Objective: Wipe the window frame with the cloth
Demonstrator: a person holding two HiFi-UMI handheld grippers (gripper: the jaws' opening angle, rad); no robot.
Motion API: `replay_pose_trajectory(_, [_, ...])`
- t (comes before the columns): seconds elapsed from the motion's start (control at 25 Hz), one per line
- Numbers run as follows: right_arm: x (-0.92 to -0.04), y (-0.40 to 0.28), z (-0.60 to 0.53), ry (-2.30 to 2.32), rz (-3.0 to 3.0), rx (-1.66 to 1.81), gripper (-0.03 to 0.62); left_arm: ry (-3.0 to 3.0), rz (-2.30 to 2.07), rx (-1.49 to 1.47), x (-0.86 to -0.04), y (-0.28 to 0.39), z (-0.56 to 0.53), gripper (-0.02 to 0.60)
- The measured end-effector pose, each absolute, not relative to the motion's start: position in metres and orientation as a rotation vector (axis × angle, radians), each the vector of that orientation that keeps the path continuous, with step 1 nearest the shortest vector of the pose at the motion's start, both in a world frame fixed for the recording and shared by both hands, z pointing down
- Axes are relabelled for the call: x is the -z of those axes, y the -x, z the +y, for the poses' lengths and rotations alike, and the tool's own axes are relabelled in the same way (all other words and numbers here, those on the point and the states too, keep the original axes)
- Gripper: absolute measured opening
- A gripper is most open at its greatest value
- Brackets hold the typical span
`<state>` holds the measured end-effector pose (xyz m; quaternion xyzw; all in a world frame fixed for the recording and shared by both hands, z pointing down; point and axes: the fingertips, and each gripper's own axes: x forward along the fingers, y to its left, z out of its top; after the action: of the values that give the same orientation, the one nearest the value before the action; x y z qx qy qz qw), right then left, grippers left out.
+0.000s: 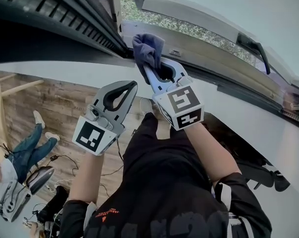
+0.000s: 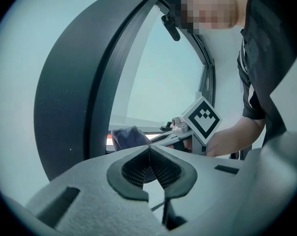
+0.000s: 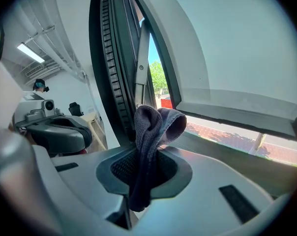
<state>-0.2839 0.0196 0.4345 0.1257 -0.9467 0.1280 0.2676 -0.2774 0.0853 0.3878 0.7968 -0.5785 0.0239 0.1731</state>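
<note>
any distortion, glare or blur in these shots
Head view: strong fisheye bend curves the grey window frame; even daylight, and the folded dark blue cloth looks sharp. Right gripper view: black round vignette, outdoors bright and slightly washed out, cloth clamped in the right tongs clear. Left gripper view: same vignette and bending, closed left tongs in focus.
</note>
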Motion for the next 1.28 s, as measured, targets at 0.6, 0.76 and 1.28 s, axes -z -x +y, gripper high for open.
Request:
replay_pose_trajectory(0.6, [-0.434, 0.227, -0.007, -0.435, -2.541, -0.404, 0.044, -2.315, -1.548, -0.104, -0.384, 0.229, 0.059, 0.020])
replay_pose_trajectory(0.76, [-0.434, 0.201, -0.016, -0.477, -2.533, -0.425, 0.044, -2.361, -1.530, -0.111, -0.379, 0.211, 0.048, 0.020])
replay_pose_trajectory(1.28, [-0.433, 0.114, -0.049, -0.628, -2.504, -0.476, 0.044, -2.434, -1.393, -0.147, -0.371, 0.138, 0.018, 0.020])
